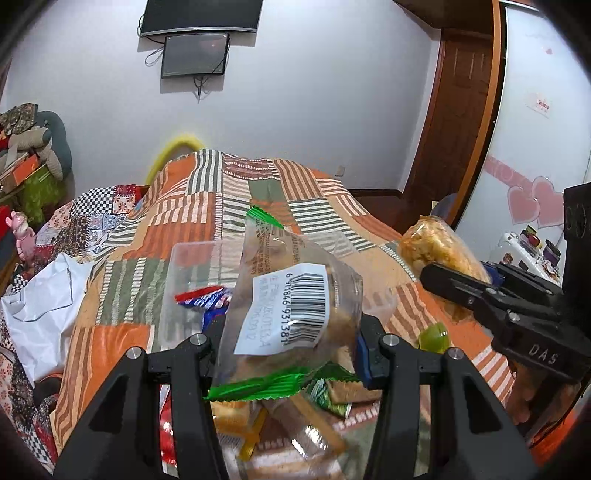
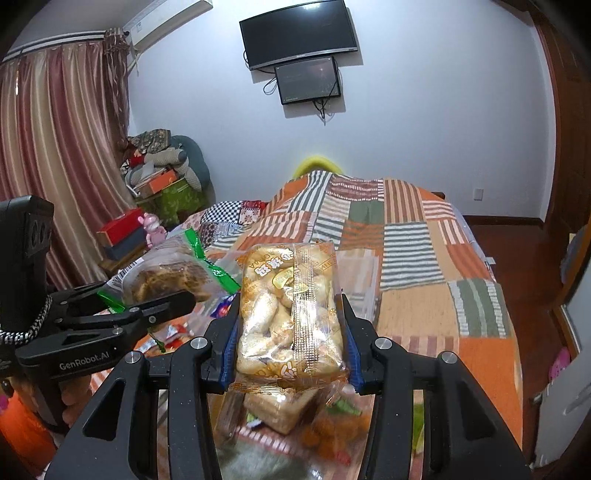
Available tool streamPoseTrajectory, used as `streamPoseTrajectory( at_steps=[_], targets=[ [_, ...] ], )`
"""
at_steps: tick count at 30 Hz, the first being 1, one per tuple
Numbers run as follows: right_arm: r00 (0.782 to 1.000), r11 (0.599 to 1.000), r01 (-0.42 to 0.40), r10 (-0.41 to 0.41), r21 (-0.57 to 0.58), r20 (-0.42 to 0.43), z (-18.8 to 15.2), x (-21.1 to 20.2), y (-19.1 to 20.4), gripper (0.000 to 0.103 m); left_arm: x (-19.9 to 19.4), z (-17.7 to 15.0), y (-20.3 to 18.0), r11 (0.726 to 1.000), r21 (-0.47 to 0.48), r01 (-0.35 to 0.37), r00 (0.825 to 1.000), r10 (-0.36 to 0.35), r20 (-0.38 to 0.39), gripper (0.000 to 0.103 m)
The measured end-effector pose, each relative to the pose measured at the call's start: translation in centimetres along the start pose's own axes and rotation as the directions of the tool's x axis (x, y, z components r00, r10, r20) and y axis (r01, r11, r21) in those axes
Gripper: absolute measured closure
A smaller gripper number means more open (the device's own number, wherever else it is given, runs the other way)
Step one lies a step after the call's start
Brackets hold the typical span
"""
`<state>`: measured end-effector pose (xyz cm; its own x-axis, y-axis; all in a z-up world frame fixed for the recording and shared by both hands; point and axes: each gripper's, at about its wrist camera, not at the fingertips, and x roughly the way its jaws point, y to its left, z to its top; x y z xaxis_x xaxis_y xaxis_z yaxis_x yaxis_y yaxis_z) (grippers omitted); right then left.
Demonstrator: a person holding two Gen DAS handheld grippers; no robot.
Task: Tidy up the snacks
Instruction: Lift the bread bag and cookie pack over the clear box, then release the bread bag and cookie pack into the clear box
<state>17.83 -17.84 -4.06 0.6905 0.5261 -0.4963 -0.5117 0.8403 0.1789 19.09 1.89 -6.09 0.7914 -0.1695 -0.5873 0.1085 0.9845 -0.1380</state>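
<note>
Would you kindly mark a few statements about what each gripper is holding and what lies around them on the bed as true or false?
1. The left gripper is shut on the green-edged snack bag with a barcode label. True.
2. The right gripper is open and holds nothing. False: it is shut on the orange-printed bread bag.
3. Both bags are held up above the patchwork bedspread. True.
4. The two wall screens show a bright picture. False: both look dark.
5. A clear plastic container with red and blue wrappers in it sits ahead of the left gripper. True.
</note>
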Motion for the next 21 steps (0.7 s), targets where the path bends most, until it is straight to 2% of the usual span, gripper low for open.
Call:
streamPoseTrajectory(
  at_steps=[8,15,21],
  targets=[
    [1.0,1.0,0.013,-0.013,-0.003,-0.022,0.7,2.5,-1.1,0.061,2.9,1.3,0.0,1.0,0.004,-0.006,1.0,0.006,-0.023,0.054],
    [0.998,0.999,0.032,-0.032,-0.009,-0.06,1.1,4.8,-2.1,0.061,6.5,2.2,0.8,1.0,-0.009,-0.005,0.996,0.004,-0.091,0.054],
    [0.992,0.999,0.031,-0.033,-0.025,-0.124,0.8,7.0,-2.6,0.061,9.0,2.7,1.6,1.0,-0.013,-0.022,0.988,0.02,-0.151,0.054]
  ],
)
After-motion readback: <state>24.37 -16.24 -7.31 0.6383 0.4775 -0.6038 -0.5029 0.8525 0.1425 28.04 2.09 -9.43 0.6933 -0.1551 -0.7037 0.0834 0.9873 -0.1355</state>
